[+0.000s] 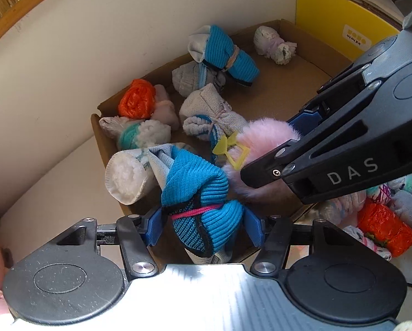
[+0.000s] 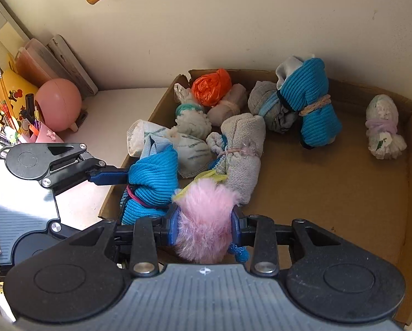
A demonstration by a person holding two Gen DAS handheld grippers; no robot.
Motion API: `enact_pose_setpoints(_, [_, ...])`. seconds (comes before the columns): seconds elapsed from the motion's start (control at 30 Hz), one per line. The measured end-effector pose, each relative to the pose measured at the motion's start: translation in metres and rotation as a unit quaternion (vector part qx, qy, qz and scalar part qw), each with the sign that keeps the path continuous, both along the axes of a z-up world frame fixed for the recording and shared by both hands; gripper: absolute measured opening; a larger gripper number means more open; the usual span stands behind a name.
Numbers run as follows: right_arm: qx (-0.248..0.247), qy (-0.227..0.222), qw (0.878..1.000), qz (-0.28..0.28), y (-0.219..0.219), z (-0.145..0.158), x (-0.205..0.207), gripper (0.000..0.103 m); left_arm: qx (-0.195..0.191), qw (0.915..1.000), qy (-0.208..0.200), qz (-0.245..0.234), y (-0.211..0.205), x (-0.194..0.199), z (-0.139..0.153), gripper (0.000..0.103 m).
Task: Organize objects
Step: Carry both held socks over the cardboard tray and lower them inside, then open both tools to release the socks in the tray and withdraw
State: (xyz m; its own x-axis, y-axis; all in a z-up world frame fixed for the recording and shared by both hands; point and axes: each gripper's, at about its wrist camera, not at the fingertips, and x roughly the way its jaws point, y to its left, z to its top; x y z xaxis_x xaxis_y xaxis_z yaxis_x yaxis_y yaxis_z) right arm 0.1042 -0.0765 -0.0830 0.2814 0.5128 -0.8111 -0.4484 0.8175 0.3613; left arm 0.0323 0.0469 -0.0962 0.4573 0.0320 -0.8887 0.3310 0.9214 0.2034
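Holding two soft things over the cardboard box (image 2: 343,182), the person looks ready to set them down inside. The left gripper (image 1: 203,224) is squeezed tight on a blue sock bundle (image 1: 203,193) tied with a pink string, right above the box's near corner. The right gripper (image 2: 204,227) is squeezed tight on a fluffy pink thing (image 2: 206,215) with a yellow tag (image 1: 230,151), just beside the blue one. To do this well, each hand should probably go down low first and then let go, so nothing bounces out. The bare brown floor of the box on the right side looks like the best spot, because the left side is already crowded. There sit an orange bag bundle (image 2: 212,85), a grey sock roll (image 2: 243,149), a big blue roll (image 2: 313,102) tied with a band, and a white sock (image 2: 139,138) by the edge. A small white bundle (image 2: 382,127) lies apart in the far corner. The two grippers are very close, so they could bump each other. Outside the box stand a pink ball (image 2: 58,104) and a yellow cup of pens (image 2: 10,102), and more bundles (image 1: 385,220) wait in a pile.
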Motion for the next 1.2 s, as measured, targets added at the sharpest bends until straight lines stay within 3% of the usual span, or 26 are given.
enact_pose_setpoints(0.23, [-0.012, 0.005, 1.0, 0.022, 0.019, -0.005, 0.005, 0.033, -0.033, 0.9991, 0.009, 0.025, 0.015, -0.005, 0.004, 0.071])
enact_pose_setpoints(0.4, [-0.024, 0.003, 1.0, 0.018, 0.016, 0.0, 0.002, 0.043, -0.045, 0.9983, 0.005, 0.037, 0.015, -0.008, 0.013, 0.088])
enact_pose_setpoints(0.63, [-0.023, 0.003, 1.0, 0.009, 0.006, 0.007, 0.001, 0.045, -0.036, 0.9971, 0.013, 0.066, 0.019, -0.005, 0.011, 0.088])
enact_pose_setpoints(0.97, [-0.029, -0.005, 0.999, -0.012, 0.009, 0.014, -0.001, 0.063, -0.057, 0.9902, 0.041, 0.121, 0.033, 0.0, 0.013, 0.089])
enact_pose_setpoints(1.2, [-0.023, -0.013, 0.999, -0.04, -0.004, 0.025, -0.011, 0.069, -0.066, 0.985, 0.045, 0.153, 0.034, 0.003, 0.02, 0.09])
